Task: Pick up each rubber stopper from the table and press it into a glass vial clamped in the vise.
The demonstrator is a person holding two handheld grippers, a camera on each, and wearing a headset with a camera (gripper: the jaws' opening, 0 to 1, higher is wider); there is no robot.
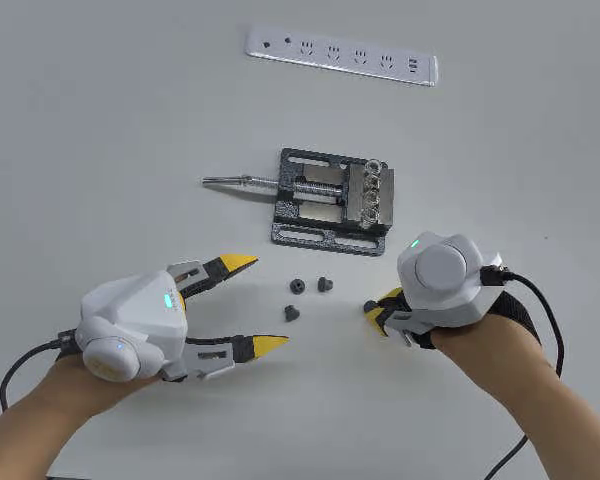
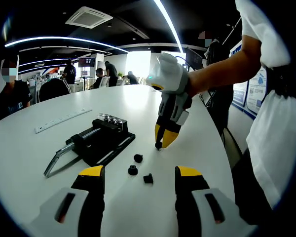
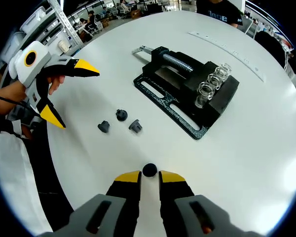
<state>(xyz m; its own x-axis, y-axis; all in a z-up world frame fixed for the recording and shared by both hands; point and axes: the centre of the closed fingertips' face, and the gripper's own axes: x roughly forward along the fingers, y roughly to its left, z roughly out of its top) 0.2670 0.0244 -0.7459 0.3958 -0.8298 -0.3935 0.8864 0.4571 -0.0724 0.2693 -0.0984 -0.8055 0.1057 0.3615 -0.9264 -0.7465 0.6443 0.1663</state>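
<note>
Three dark rubber stoppers lie loose on the white table: one point(image 1: 297, 285), a second point(image 1: 325, 284) and a third point(image 1: 291, 312). My right gripper point(image 1: 380, 312) is shut on a further stopper point(image 3: 149, 170), pinched at its yellow tips just right of the loose ones. My left gripper point(image 1: 256, 302) stands open to their left, nothing between its fingers. Beyond them the black vise point(image 1: 325, 200) clamps a row of glass vials point(image 1: 372, 190), whose open mouths point(image 3: 212, 81) face up.
A white power strip point(image 1: 340, 55) lies at the far side of the table. The vise's screw handle point(image 1: 238, 182) sticks out to the left. People stand and sit around the room in the left gripper view.
</note>
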